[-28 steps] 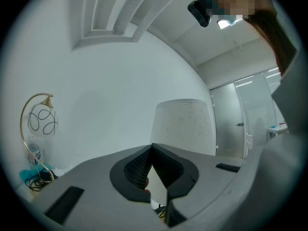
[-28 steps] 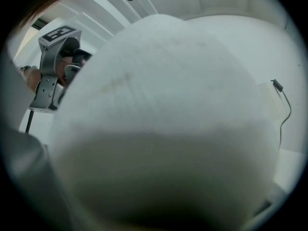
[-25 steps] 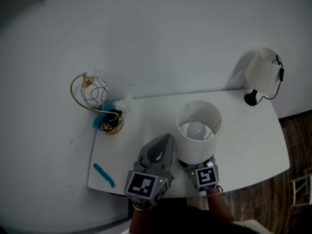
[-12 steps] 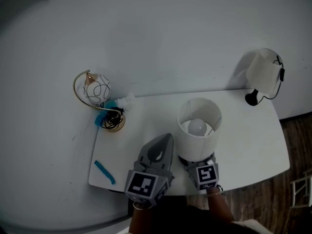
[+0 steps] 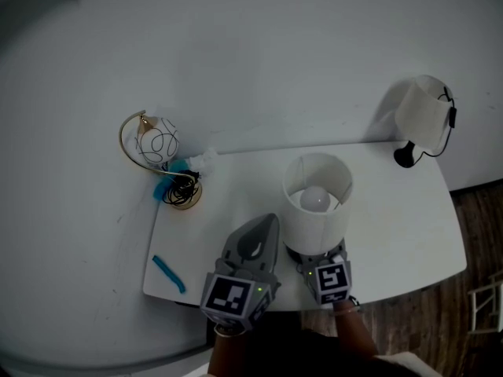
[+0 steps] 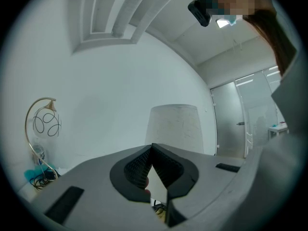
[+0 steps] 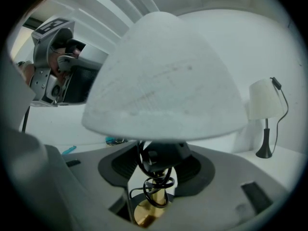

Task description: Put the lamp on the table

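Observation:
The lamp [image 5: 317,203], with a white drum shade and a bulb inside, stands upright on the white table [image 5: 409,234] near its front edge. Its brass stem [image 7: 155,196], wound with black cord, sits between the jaws of my right gripper [image 5: 313,252]. Those jaws have just been opening, and the pads stand a little off the stem. The shade [image 7: 163,76] fills the upper part of the right gripper view. My left gripper [image 5: 266,225] hovers just left of the lamp, shut with nothing in it. The shade [image 6: 174,126] shows beyond its closed tips [image 6: 151,150].
A gold arc lamp with a wire globe [image 5: 153,144] stands at the table's back left corner. A small white-shade lamp [image 5: 424,116] is at the back right. A teal strip [image 5: 167,273] lies at the front left. Wood floor [image 5: 471,289] shows past the right edge.
The lamp's shade has shifted slightly up the picture. Both grippers keep their places.

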Demonstrator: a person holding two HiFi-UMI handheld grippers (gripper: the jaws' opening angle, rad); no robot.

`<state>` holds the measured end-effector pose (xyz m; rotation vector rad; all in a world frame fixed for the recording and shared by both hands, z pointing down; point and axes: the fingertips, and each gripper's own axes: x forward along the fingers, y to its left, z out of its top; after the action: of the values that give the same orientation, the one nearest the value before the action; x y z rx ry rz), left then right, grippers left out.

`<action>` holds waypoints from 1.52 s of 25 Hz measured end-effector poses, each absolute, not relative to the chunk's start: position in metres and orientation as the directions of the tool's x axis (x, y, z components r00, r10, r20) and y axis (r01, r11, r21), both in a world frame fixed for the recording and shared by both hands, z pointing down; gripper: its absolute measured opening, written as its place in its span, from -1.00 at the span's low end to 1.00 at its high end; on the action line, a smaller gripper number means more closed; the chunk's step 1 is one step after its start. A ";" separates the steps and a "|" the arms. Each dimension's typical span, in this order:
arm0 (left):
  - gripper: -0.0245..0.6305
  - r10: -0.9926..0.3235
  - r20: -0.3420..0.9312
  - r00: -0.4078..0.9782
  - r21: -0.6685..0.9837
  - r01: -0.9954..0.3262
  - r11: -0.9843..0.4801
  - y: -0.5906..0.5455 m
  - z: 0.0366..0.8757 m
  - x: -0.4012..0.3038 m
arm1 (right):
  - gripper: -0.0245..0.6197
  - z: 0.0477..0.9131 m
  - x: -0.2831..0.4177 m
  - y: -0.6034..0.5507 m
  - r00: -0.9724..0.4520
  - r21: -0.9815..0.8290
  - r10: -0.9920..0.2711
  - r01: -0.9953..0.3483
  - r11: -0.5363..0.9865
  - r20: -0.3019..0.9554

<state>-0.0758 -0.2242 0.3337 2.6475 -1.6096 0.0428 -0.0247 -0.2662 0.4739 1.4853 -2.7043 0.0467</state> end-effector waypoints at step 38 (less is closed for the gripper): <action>-0.95 -0.898 0.017 0.440 0.024 -0.898 -0.439 -0.166 0.320 -0.064 | -0.36 0.484 0.006 -0.223 -0.469 0.099 -0.861 -0.864 0.494 0.197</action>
<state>-0.0637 -0.1662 0.3198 2.6401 -1.6475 0.0028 0.0056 -0.2227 0.4841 1.4781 -2.5180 0.0213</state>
